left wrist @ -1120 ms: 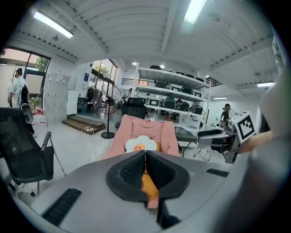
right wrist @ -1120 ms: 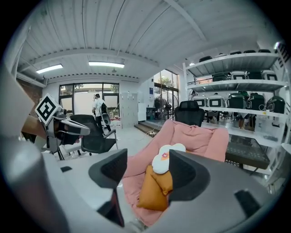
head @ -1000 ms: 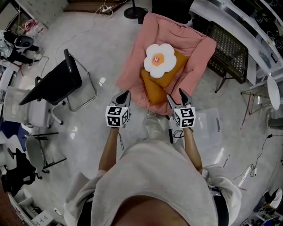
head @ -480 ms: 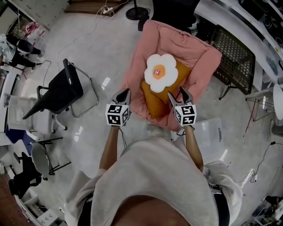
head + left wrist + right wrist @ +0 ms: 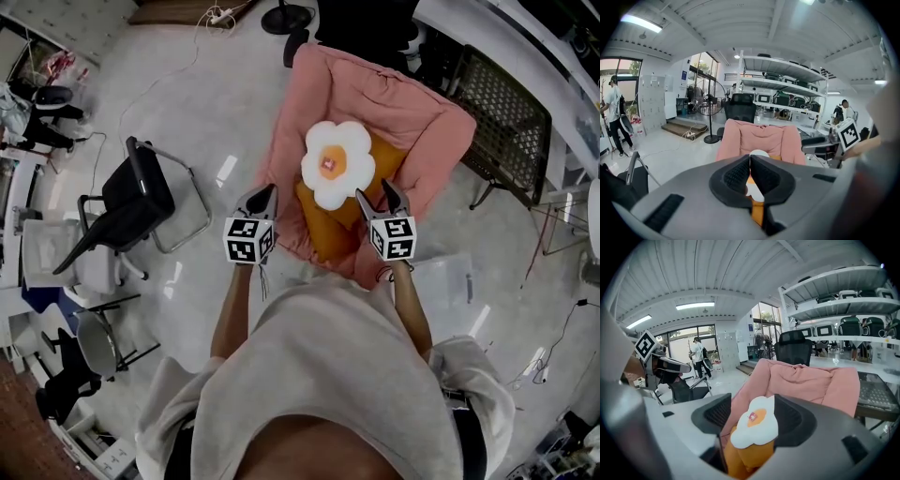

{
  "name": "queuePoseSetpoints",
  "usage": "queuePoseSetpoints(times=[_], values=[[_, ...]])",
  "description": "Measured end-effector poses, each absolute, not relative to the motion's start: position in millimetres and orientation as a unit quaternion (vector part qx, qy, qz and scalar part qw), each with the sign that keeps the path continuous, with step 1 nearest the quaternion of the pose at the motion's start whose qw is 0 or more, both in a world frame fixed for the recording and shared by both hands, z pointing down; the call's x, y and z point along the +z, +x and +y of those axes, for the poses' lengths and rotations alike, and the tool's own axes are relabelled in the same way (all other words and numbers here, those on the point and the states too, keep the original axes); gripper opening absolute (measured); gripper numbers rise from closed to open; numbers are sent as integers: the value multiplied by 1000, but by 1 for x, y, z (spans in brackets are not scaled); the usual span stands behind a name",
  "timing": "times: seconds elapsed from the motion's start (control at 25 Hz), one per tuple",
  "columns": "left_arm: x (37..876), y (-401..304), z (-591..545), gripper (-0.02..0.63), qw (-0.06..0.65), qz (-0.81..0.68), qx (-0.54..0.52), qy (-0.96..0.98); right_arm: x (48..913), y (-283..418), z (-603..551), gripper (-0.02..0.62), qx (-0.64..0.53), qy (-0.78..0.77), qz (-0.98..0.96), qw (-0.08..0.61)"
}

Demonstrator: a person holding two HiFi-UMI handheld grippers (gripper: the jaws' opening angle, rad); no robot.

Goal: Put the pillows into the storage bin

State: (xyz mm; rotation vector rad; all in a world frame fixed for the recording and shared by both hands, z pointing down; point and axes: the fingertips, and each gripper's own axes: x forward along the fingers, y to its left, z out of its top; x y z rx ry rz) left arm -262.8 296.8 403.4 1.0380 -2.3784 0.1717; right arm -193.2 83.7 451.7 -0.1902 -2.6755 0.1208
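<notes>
The left claw (image 5: 750, 157) is closed: its two dark pads meet at the tips and there is nothing between them. The right claw (image 5: 752, 416) is open, the jaws stand apart, and it grips nothing; the pillows are seen through the gap, a little beyond it. In the head view both the left claw (image 5: 265, 194) and the right claw (image 5: 379, 199) are held side by side in front of the person, pointing to the pink armchair (image 5: 375, 94).

The white flower pillow (image 5: 336, 162), with an orange centre, lies on top of the orange pillow (image 5: 323, 225), and both rest on the seat of the armchair. The right claw is just beside the front edge of the orange pillow; the left claw is near the left edge of the seat.

The clear bin (image 5: 450, 281) stands on the floor (image 5: 216, 103), at the person's right, near the armchair. It holds no pillow. A black chair (image 5: 141, 192) stands well apart, at the left.
</notes>
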Motion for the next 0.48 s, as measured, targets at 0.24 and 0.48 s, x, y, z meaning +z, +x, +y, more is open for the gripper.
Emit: queuePoseSetpoints(times=[0.24, 0.48], values=[[410, -277, 283, 12, 282, -870, 76, 397, 461, -200, 78, 272, 64, -62, -968, 234], [421, -277, 255, 12, 288, -841, 90, 449, 474, -186, 68, 272, 88, -17, -965, 245]])
